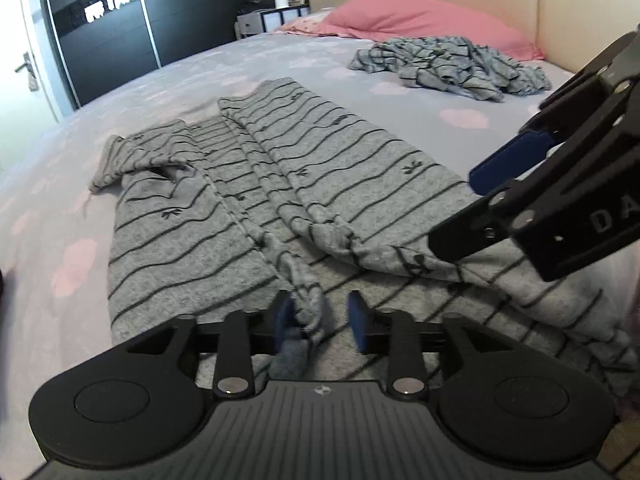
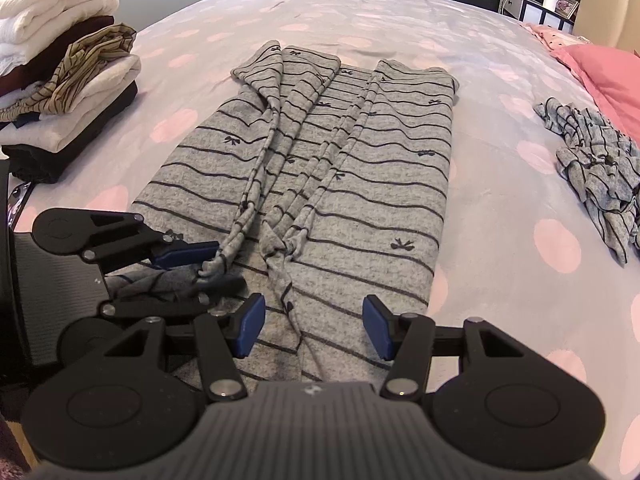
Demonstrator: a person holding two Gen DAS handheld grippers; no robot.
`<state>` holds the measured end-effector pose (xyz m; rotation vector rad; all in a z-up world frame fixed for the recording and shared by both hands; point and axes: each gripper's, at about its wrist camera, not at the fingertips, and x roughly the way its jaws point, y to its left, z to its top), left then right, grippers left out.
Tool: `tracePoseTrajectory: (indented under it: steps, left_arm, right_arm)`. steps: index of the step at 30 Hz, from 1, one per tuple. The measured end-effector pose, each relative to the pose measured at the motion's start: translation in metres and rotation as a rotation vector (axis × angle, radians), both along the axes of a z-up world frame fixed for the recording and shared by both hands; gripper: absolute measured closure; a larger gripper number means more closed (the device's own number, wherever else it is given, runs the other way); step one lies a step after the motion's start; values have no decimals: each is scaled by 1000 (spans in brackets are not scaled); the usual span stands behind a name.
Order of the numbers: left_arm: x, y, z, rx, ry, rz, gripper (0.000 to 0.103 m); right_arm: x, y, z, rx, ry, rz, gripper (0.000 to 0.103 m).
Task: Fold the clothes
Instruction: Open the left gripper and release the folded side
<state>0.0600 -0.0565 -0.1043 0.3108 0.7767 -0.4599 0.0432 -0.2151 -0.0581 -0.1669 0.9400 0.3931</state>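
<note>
From the folded stack [image 2: 60, 92] at 10 o'clock to the striped garment [image 2: 320, 168] in the bed's [image 2: 500, 200] centre, sides folded in, both the left gripper [image 1: 320, 316] and right gripper [image 2: 314, 326] are apart, holding nothing, while the crumpled piece [image 2: 596, 168] at 3 o'clock waits.

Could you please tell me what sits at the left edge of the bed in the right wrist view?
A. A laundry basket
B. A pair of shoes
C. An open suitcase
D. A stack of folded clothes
D: a stack of folded clothes, cream, maroon, striped and dark pieces piled together, rests on the bedspread to the left of the grey striped garment.
</note>
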Motion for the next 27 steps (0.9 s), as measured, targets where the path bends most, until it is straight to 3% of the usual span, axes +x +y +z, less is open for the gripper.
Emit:
tracePoseTrajectory:
  steps: [5,8,12,16,22,27]
  left_arm:
    - [2,19,19,-76,99,24,68]
    - [17,40,36,-102,125,95,68]
    - [55,65,53,-90,128,132,68]
    - [109,87,50,-89,171,173,68]
    - [194,131,26,-418,325,338,61]
    - [258,154,8,-531,373,480,61]
  right_arm:
    - [3,-5,2,15,13,-27,45]
    - [8,-7,6,33,41,-15,45]
    - [24,-11,16,18,85,26,45]
    - [55,-20,28,3,118,32,45]
    - [109,-27,36,-67,129,28,45]
    - [156,-24,31,-146,67,63,45]
